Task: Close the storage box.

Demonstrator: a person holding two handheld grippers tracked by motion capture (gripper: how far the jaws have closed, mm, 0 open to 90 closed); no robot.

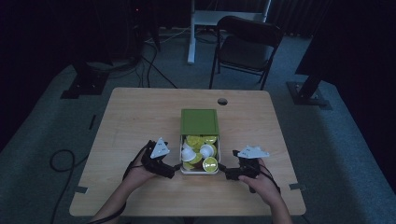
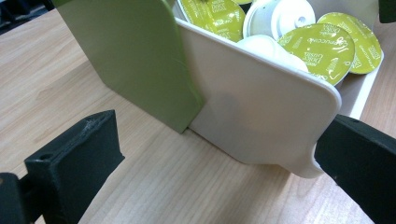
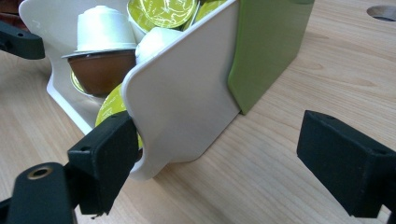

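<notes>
A white plastic drawer tray [image 1: 183, 171] filled with lime-green-lidded coffee capsules [image 1: 210, 164] stands half pulled out of its green box sleeve [image 1: 199, 122] near the front middle of the pale wooden worktop [image 1: 135, 112], with bare wood all around. The left claw [image 1: 176, 166] and right claw [image 1: 223, 170] flank the tray's front corners, both spread, one jaw against each corner. Capsule lids read "Dolce Gusto" and "Cappuccino".

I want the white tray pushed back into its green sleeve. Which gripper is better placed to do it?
Roughly even, slightly the right gripper: its open jaws straddle the white tray at its near corner, one jaw by the front lip. The left gripper mirrors it, also open. The green sleeve lies beyond.
</notes>
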